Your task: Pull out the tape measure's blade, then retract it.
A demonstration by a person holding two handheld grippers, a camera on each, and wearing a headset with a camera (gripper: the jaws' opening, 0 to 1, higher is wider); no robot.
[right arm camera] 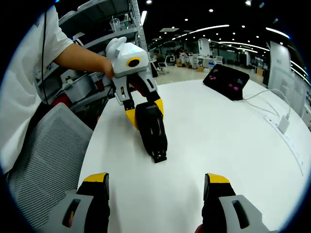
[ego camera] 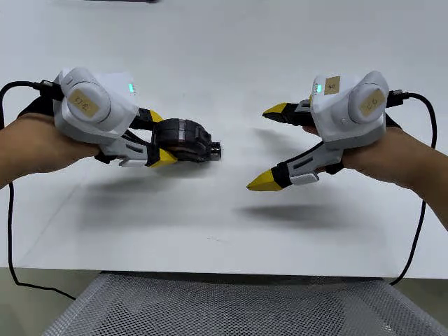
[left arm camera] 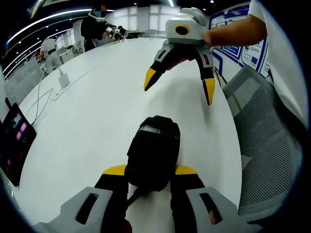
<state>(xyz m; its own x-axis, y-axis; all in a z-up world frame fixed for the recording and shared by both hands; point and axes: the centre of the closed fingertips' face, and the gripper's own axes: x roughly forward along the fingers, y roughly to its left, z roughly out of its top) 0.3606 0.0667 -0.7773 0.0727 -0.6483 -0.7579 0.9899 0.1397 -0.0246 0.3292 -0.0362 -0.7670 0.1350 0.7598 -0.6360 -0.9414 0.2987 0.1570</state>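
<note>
White workbench (ego camera: pixel 224 42) takes up most of the head view, plain and matte, with its near edge running across the lower frame. Your left gripper (ego camera: pixel 159 136), at centre left of that view, is clamped on the tape measure (ego camera: pixel 185 140): the yellow-tipped jaws press the black case from both sides at its rear half. In the left gripper view the case sits between the jaws at lower centre. Its front end, with a small metal tab at the mouth, points toward frame right in the head view, at your right gripper (ego camera: pixel 269 147). Whether the case rests on the bench or hangs just above it cannot be told from these views. Your right gripper stands wide with nothing between its jaws. It is held above the bench with its shadow beneath it, well apart from the tape measure. Farther out, a grey mesh chair (ego camera: pixel 231 308) shows along the bottom edge of the head view, and a black cable (ego camera: pixel 8 224) drops over the bench edge at lower left. A dark tablet (right arm camera: pixel 226 80) sits at upper right in the right gripper view.
</note>
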